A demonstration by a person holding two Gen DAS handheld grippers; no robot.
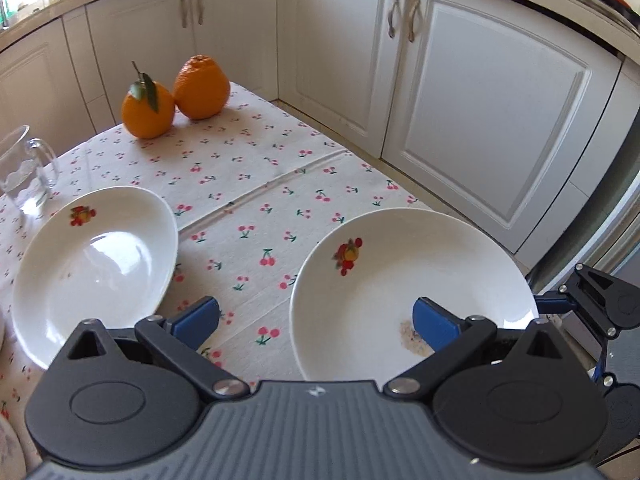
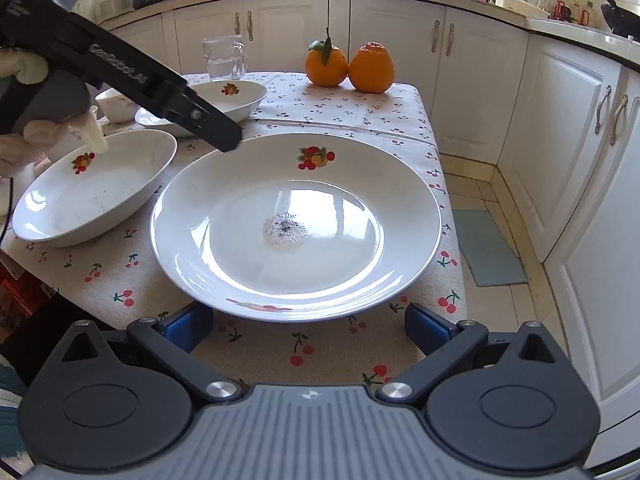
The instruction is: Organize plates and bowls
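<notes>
While both claws hang with their blue-padded fingers spread wide and nothing between them, the crockery lies scattered over a bench (image 2: 404,108) draped in coarse, cream woven cloth printed with small red cherries. Nearest the right claw (image 2: 308,330) sits a large plate (image 2: 296,224), round, glossy white with a broad sloping rim, a fruit decal near its far edge and a small gritty smear in its flat centre; it rests close to the bench's right edge, just ahead of the fingertips. To its left lies a deep bowl (image 2: 96,188) of the same shiny white ceramic with the same decal, its rim just beside the plate's. Behind it stand another decorated bowl (image 2: 236,98), a shallower dish and a small cup-like bowl, partly hidden by the left claw (image 1: 316,320), which hovers above the plate's near-left rim. At the back stand two dimpled oranges (image 2: 348,66), touching, and a clear glass mug (image 2: 222,58).
</notes>
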